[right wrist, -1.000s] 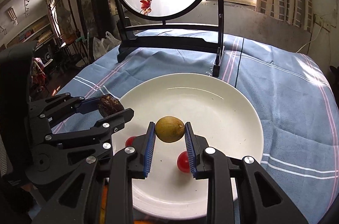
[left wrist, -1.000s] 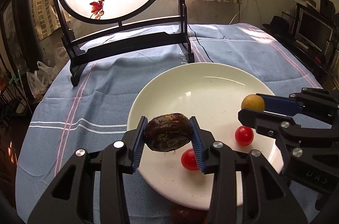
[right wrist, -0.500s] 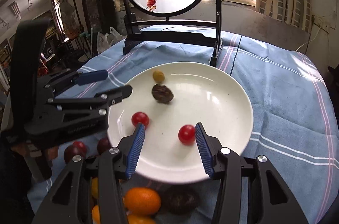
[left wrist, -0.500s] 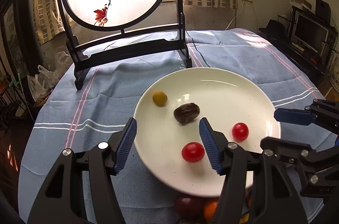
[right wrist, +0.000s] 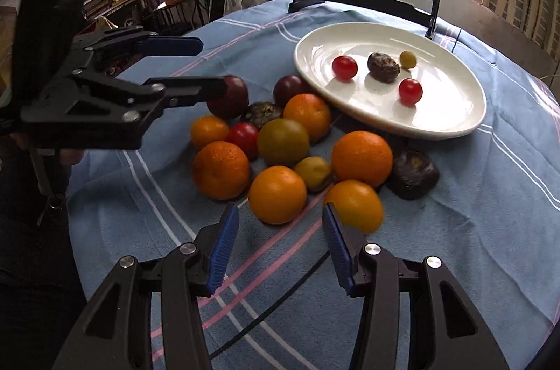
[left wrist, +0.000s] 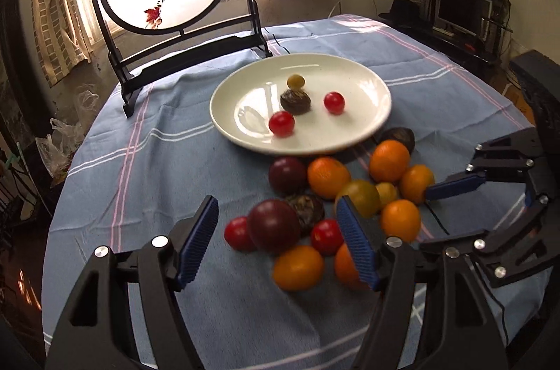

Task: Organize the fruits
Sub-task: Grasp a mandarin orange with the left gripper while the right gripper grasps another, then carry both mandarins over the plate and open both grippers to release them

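While four small fruits are lying on the white plate (left wrist: pixel 371 121), the left gripper (left wrist: pixel 278 240) is opening empty over a dark plum (left wrist: pixel 274 226) and the right gripper (right wrist: pixel 280 246) is hovering half-open near an orange (right wrist: pixel 278 195), each needing to descend and close.

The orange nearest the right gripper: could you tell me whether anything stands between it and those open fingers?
Nothing visible does. The orange lies just beyond the right gripper, whose jaws are open and empty, with only bare tablecloth between.
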A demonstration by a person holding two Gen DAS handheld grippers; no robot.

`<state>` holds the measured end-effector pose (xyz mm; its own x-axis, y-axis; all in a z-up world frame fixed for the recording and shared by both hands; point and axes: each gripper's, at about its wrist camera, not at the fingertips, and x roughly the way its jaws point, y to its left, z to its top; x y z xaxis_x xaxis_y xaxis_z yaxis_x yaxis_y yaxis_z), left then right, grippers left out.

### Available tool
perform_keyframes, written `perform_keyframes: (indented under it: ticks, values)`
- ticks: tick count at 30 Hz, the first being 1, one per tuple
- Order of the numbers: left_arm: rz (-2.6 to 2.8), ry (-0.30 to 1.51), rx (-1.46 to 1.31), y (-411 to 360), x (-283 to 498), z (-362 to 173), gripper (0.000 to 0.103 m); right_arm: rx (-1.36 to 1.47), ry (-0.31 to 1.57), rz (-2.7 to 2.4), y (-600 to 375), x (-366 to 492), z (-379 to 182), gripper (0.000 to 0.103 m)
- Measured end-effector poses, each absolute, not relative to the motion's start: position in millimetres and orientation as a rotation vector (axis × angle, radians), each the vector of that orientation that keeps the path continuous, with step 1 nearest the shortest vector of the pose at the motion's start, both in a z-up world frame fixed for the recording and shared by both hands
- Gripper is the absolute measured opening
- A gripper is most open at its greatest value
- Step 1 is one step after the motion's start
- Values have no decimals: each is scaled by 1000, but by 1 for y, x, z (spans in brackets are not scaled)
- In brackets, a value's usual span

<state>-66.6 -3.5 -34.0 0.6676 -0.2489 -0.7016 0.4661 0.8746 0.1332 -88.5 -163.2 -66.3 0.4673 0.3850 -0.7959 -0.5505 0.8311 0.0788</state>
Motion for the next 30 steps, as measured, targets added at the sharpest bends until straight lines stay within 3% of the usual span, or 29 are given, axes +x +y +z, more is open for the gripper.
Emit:
perform_keyframes:
  ticks: [3,6,15,18,20,22,30]
  values:
    - [-456,772,327,-3,-84,-46,68,-198,935,574,-155,-82,-76,49]
    - [-497,816,335,-9,-91,-59,68,-225,913,576,-150,-80,-75,39]
    - [-556,827,371,-41,-91,-68,69,-184,908,543,-178,-93,-66,38]
    - [-545,834,432,-55,-91,-77,56,-165,913,540,-184,-94,-66,38]
    - [-521,810,484,-61,-95,-83,55,-172,910,538,-184,-96,-67,38]
    - [-495,785,506,-62,-97,-82,41,-171,907,535,-184,-97,-67,38]
    - [-539,767,383,-48,-88,-48,41,-149,859,518,-192,-97,-50,38]
